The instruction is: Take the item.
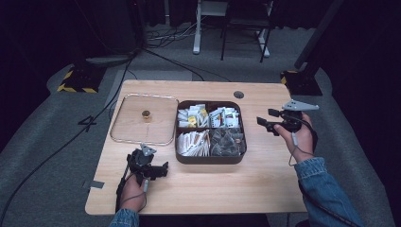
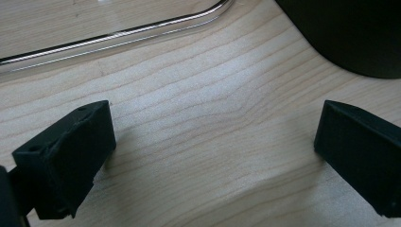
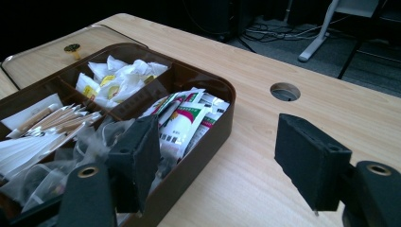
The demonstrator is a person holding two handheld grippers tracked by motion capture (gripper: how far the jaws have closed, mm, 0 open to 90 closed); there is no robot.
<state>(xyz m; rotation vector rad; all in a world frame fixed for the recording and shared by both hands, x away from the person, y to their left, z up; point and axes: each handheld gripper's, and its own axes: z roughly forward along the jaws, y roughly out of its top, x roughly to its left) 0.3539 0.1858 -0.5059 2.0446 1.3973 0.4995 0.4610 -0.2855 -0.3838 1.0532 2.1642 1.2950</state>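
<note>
A dark brown box (image 1: 210, 159) with four compartments stands at the middle of the wooden table (image 1: 213, 189), holding several sachets, packets and tea bags. To its left lies a clear lid (image 1: 124, 131) with a small gold knob (image 1: 146, 114). My left gripper (image 1: 165, 170) rests low on the table in front of the lid, open, with bare wood between its jaws (image 2: 213, 137). My right gripper (image 1: 265, 119) is held above the table just right of the box, open and empty (image 3: 217, 156), pointing at the box's right wall (image 3: 208, 137).
A round cable hole (image 1: 239, 94) sits in the table behind the box (image 3: 285, 91). Cables, desk legs and stand bases with yellow-black tape (image 1: 78, 80) lie on the grey floor beyond. Bare wood stretches along the table's front edge.
</note>
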